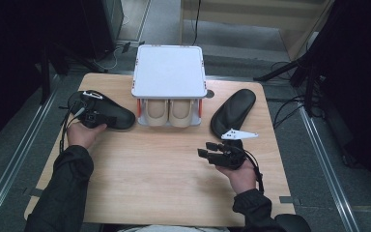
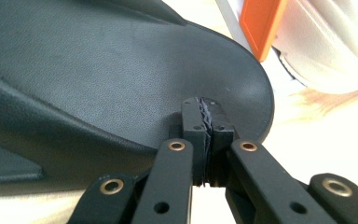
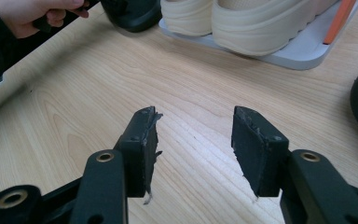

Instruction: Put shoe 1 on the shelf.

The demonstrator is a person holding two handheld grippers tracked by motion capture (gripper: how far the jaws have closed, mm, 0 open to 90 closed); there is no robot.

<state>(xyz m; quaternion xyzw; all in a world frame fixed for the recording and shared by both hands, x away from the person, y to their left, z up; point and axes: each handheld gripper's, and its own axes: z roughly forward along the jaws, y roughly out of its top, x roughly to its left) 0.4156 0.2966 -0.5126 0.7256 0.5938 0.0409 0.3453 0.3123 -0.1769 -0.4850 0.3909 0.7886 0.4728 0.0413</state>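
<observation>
Right gripper (image 3: 193, 149) is idling wide open over bare table (image 1: 164, 169), gripping nothing.
Left gripper (image 2: 206, 126) is pinching the left insole (image 2: 112, 74) by its edge, just beside the rack (image 1: 169, 72) holding pale shoes (image 1: 169, 113).

High view overhead, facing down; tongs views low, close; all share shoe rack (image 1: 169, 72).

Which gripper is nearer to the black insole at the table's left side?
Left. The left gripper has its fingers shut on the edge of that left insole. The right gripper hangs open over bare table, well off to the right.
</observation>
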